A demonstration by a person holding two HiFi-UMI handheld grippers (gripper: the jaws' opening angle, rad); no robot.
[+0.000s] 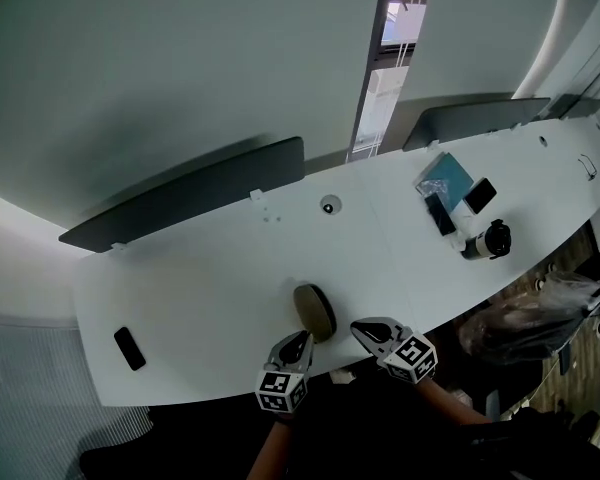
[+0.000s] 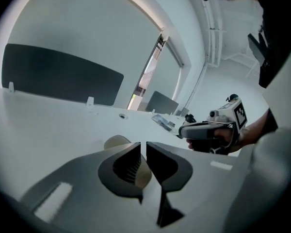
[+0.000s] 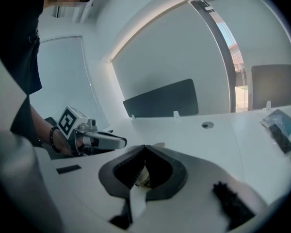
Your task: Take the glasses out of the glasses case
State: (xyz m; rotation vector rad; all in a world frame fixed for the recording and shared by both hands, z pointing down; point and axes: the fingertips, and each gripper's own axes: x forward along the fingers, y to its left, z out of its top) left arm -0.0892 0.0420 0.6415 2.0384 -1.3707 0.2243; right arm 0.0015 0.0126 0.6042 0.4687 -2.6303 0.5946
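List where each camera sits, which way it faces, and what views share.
Head view: on the person's head, facing steeply down at the white table; left gripper and right gripper show.
Left gripper view: on the left gripper, facing along its barely parted jaws; right gripper and right hand show.
Right gripper view: on the right gripper, facing along its shut jaws; left gripper and left hand show.
Shared: head and left gripper views both show the beige glasses case.
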